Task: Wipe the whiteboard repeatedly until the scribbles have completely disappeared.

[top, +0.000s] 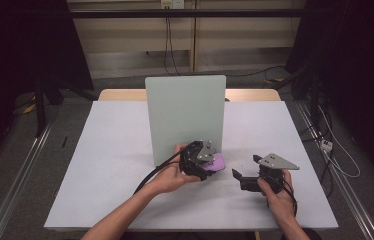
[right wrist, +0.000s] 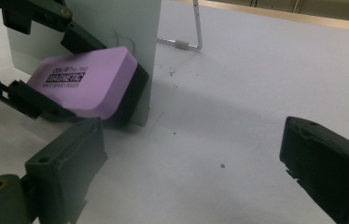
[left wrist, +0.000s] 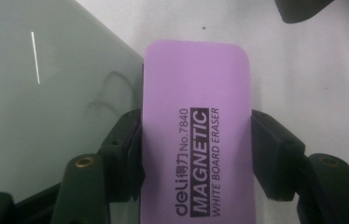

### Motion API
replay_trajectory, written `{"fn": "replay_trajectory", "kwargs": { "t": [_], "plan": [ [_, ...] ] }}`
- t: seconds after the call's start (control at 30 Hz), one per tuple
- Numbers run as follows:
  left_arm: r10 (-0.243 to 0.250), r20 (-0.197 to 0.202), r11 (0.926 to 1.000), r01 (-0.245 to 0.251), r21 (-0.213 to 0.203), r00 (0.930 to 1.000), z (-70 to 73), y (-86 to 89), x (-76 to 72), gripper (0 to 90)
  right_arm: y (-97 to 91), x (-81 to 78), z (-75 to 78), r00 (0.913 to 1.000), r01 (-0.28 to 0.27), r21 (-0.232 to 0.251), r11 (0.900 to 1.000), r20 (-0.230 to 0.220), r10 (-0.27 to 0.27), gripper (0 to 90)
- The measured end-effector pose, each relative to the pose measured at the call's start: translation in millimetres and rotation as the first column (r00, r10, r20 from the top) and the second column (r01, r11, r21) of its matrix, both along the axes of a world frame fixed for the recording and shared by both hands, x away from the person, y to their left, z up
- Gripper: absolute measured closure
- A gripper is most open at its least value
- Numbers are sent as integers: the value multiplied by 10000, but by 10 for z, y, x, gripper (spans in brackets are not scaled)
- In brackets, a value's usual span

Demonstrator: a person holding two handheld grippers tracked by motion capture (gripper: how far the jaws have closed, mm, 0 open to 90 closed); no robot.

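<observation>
A purple magnetic whiteboard eraser (left wrist: pixel 196 135) with a black felt underside is clamped between the jaws of my left gripper (top: pixel 210 165), which is shut on it. The eraser (right wrist: pixel 86 81) sits low, close above the white table, right beside the lower right corner of the upright pale green board (top: pixel 185 117). My right gripper (top: pixel 240 176) rests on the table to the right, jaws open with nothing between them. Its pads (right wrist: pixel 67 163) frame the eraser from a short distance.
The board (right wrist: pixel 112 18) stands on a wire foot (right wrist: pixel 189 44) behind it. The white table top (top: pixel 110 165) has free room to the left and at the far right. Dark stands and cables flank the table on the floor.
</observation>
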State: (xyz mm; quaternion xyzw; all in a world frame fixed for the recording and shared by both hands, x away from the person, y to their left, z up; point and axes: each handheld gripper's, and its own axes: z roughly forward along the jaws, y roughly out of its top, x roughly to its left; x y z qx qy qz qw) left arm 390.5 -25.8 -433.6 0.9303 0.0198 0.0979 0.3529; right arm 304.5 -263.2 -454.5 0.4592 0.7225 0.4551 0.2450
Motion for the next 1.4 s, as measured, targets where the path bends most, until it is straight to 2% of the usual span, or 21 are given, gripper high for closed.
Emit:
{"fn": "replay_trajectory", "kwargs": {
  "t": [0.13,0.23,0.27,0.3,0.33,0.43,0.53,0.57,0.6,0.63,0.67,0.73,0.83,0.87,0.97,1.0,1.1,1.37,1.4],
  "plan": [
    [-116,49,9998,115,186,9999,-8,-26,-4,410,-3,0,1,10000,29,8,10000,-15,-29,68],
    [7,34,10000,-8,82,10000,11,-24,2,411,-3,0,1,10000,24,8,10000,-14,-24,68],
    [181,123,9998,-182,19,9998,70,-9,13,412,-3,1,0,10000,21,7,10000,-14,-21,68],
    [181,123,9998,-182,19,9998,70,-9,13,412,-4,1,0,10000,11,22,10000,-9,-11,68],
    [437,176,9990,-435,-106,9989,139,25,31,412,-5,1,0,10000,7,13,10000,3,-7,68],
    [551,204,9984,-548,-134,9983,208,85,56,412,-7,0,0,10000,0,23,10000,-1,0,68],
    [818,303,9959,-806,-414,9962,337,224,101,412,-9,0,-1,10000,2,25,10000,-4,-2,68],
    [818,303,9959,-806,-414,9962,337,224,101,412,-8,1,-1,10000,7,25,10000,-4,-7,68],
    [969,317,9932,-947,-671,9948,410,296,131,412,-7,1,0,10000,5,25,10000,-3,-5,68],
    [969,317,9932,-947,-671,9948,410,296,131,412,-7,1,0,10000,5,25,10000,-3,-5,68],
    [1166,417,9893,-1124,-934,9923,482,361,151,411,-5,2,0,10000,11,19,10000,1,-11,68],
    [1288,537,9868,-1226,-1062,9902,537,410,164,412,-4,2,0,10000,15,17,10000,2,-15,68],
    [1268,538,9866,-1204,-1101,9905,544,428,170,411,-4,3,-1,10000,19,21,10000,-15,-19,68],
    [1250,691,9880,-1177,-1005,9898,530,415,161,411,-3,3,-1,10000,14,12,10000,-8,-14,68],
    [1231,692,9894,-1170,-858,9900,501,380,142,411,-2,2,-1,10000,4,-1,10000,-3,-4,68],
    [1092,738,9920,-1039,-719,9913,474,341,131,411,-1,2,0,10000,16,8,10000,-21,-16,68],
    [1063,750,9927,-1015,-653,9915,450,301,118,411,0,2,0,10000,6,-3,10000,-4,-6,68],
    [667,452,9967,-645,-490,9967,315,93,91,411,-5,2,1,10000,-6,23,10000,-21,6,68],
    [543,385,9982,-533,-276,9978,258,47,66,411,-7,3,0,10000,-14,16,10000,5,14,68]
  ]
}}
